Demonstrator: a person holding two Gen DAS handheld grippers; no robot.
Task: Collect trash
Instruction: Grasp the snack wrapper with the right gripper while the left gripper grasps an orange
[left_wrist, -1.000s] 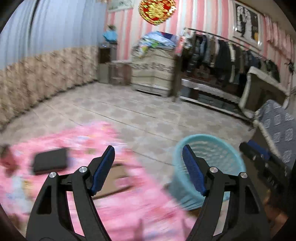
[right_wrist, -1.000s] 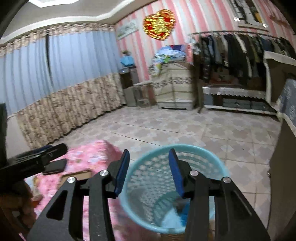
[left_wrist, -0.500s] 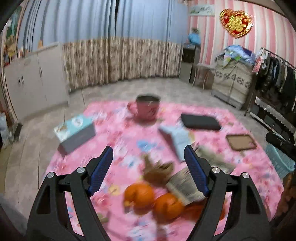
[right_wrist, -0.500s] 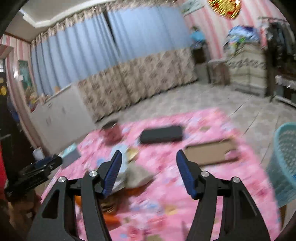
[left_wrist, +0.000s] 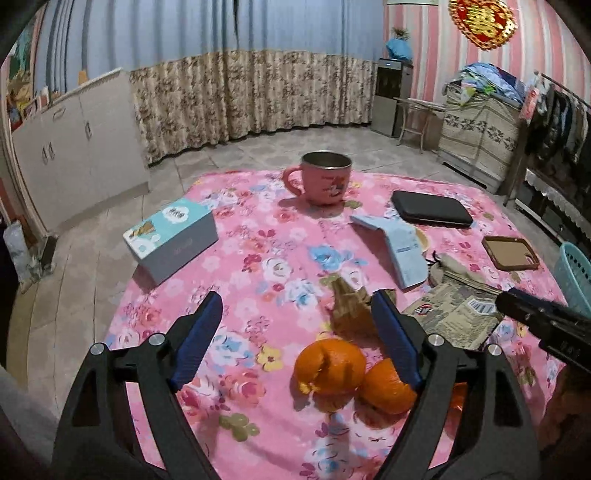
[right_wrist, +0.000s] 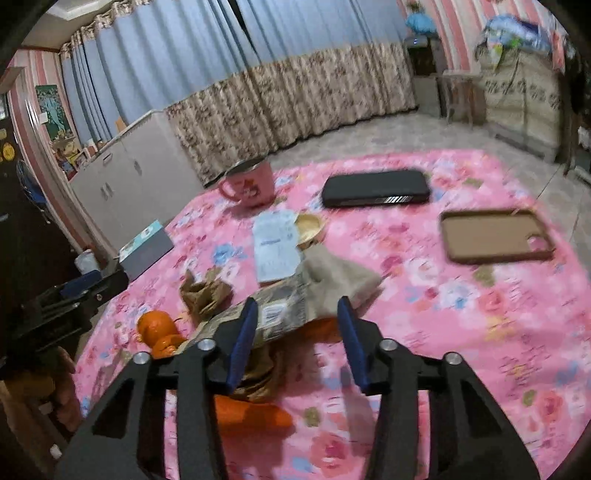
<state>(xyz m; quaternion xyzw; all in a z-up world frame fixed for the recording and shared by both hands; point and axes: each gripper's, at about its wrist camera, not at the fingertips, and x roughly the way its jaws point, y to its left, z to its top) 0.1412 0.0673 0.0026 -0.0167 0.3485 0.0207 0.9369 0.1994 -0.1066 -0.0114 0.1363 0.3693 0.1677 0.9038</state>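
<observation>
- Hovering over the pink floral cloth with both tools, nothing picked up yet.
- Far left: tissue box, not trash, skip it. Pink mug at the back, also skip.
- My left gripper: jaws spread wide, nothing between them, above the cloth just left of the orange peels.
- Peels look like curled hollow shells, bright orange, two or three touching each other; probably light and springy, so I'd close across one rim, not the whole pile.
- Crumpled brown paper sits just behind the peels, near my left tool's right finger; wadded, easy pinch on a fold.
- Light blue folded leaflet lies further back, flat; may need an edge grab.
- My right gripper: jaws open about halfway, holding nothing, pointing at the printed snack wrapper with a barcode.
- Wrapper is flattened, crinkled, grey-beige; its near end lies between my right fingers. Best move, I judge: drop lower, close on that end, lift straight.
- Right side: black phone and brown phone case, well apart from the trash, leave them.
- Teal basket at the table's right edge is the likely drop spot.
</observation>
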